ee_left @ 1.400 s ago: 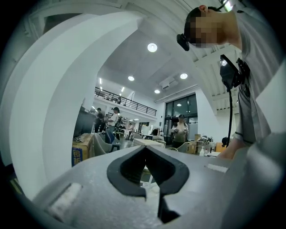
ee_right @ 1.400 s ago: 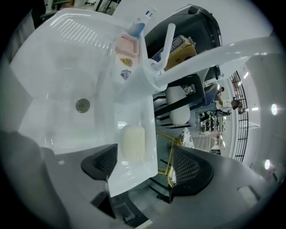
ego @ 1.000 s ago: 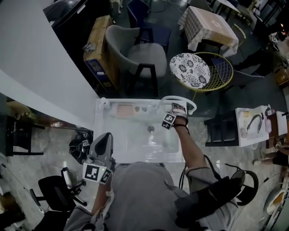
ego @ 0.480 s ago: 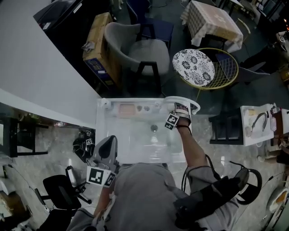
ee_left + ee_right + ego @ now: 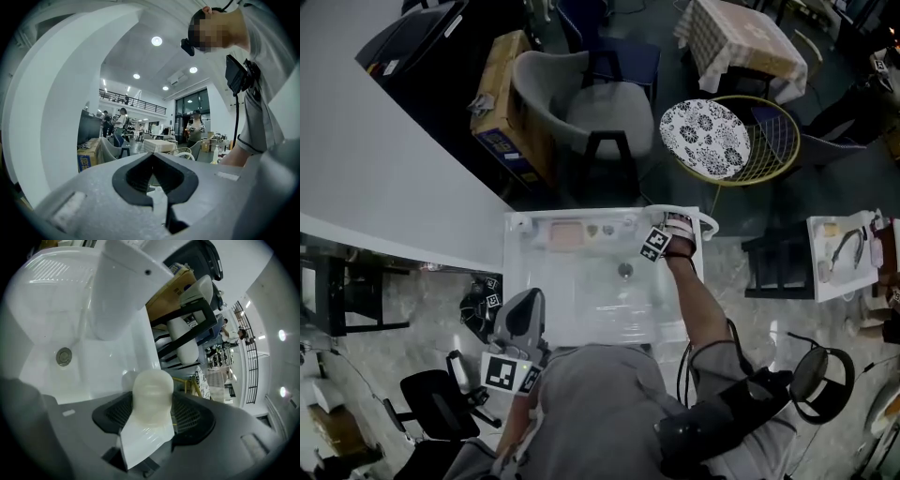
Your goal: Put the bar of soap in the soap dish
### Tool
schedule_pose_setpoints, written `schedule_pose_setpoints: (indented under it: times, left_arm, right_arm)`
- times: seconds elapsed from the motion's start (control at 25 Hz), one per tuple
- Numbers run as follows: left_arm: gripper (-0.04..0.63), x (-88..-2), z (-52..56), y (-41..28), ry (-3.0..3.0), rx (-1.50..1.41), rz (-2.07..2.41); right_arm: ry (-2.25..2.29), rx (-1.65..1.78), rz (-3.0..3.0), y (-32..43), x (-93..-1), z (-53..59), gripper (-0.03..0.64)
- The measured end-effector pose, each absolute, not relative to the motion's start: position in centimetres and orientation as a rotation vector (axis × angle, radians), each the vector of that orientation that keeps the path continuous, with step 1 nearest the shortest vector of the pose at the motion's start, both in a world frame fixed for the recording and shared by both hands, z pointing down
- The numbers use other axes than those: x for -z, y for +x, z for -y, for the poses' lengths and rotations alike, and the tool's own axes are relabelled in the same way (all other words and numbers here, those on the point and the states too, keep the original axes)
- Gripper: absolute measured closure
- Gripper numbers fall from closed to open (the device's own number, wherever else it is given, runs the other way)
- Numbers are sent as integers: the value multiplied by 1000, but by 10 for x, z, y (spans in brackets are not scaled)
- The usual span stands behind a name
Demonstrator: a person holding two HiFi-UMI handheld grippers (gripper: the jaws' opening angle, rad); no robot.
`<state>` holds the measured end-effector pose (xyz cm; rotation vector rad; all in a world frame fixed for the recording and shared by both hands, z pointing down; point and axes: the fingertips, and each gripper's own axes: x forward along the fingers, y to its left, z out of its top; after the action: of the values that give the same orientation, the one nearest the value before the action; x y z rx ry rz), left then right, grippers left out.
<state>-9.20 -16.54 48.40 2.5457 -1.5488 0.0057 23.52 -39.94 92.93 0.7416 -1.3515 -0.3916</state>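
Pale cream oval bar of soap (image 5: 151,390) sits between the ribbed pads of the right gripper (image 5: 152,400) at the back-right corner of the white sink (image 5: 512,281), next to the white tap (image 5: 123,291). The jaws have just been closing and both pads now look to be bearing on the soap's sides, so I read the pickup as basically made. I can't tell whether it's clear of the ledge. Nothing is delivered yet: the pinkish rectangular soap dish (image 5: 565,232) is on the back ledge towards the left, well apart from the soap, and looks empty. What's left is to carry it left along the back ledge, lower it and release. The soap's long axis runs along the gripper's pointing line. Its rounded end leads, sticking out past the fingertips and angled down towards the basin side. Left gripper (image 5: 151,159) is idle at the sink's near-left corner, with its fingertips pressed together on nothing.
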Motion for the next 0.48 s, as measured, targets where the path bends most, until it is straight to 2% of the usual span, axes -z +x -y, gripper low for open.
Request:
schedule_pose_setpoints:
  times: [0.28,0.48]
  left_arm:
    - [595,-485,166,-84,2566,-1,1512]
    - [595,-489,163,-87,2546,-14,1512]
  right_arm:
    - [712,343,1376,233,-933,400,370]
    - [720,164,1487,235,-937,402,354]
